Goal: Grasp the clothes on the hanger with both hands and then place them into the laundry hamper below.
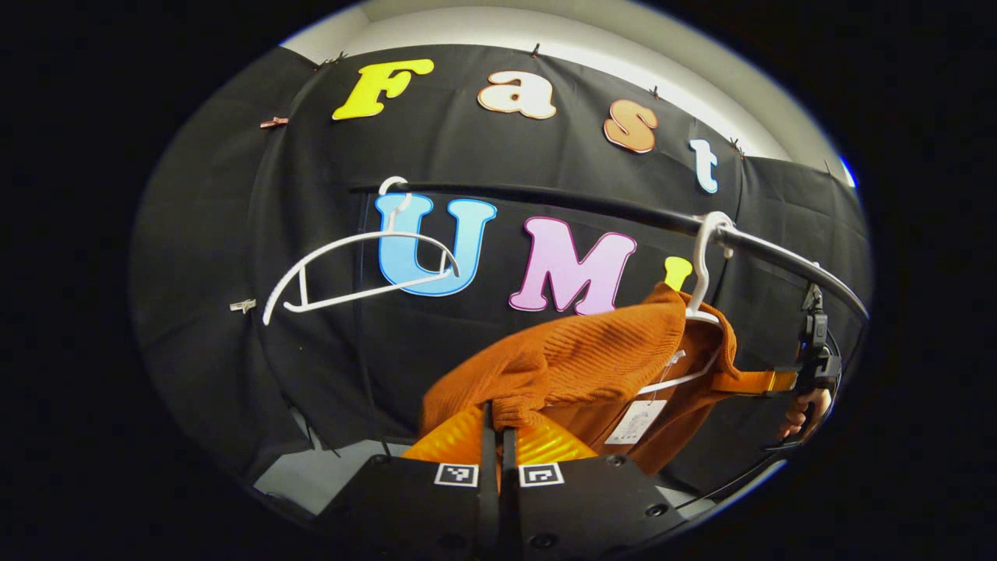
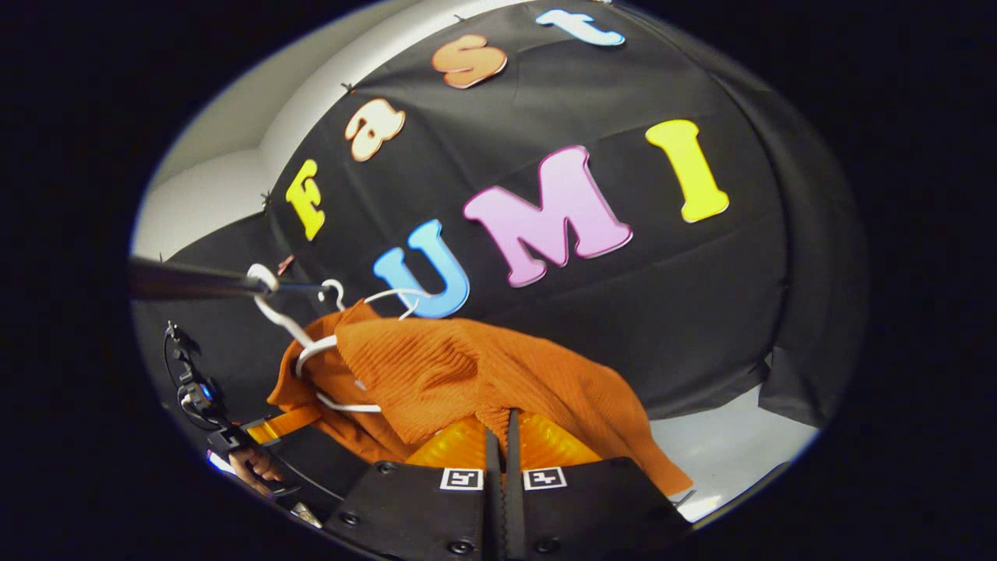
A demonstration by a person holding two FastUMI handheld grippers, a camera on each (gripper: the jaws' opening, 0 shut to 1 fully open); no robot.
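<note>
In the left gripper view, a ribbed orange sweater (image 1: 576,351) is seen draped on a thin white hanger (image 1: 701,280) hooked over a dark rail (image 1: 623,212); its near hem is pinched by the closed left gripper (image 1: 498,436). A bare curved hanger (image 1: 358,273) hangs farther left.

In the right gripper view, the knit is likewise clamped by the closed right gripper (image 2: 502,436).

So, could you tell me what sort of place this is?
Probably a staged recording booth, not a home: black cloth wall, a clothes rail with white hangers, and one orange sweater.
</note>
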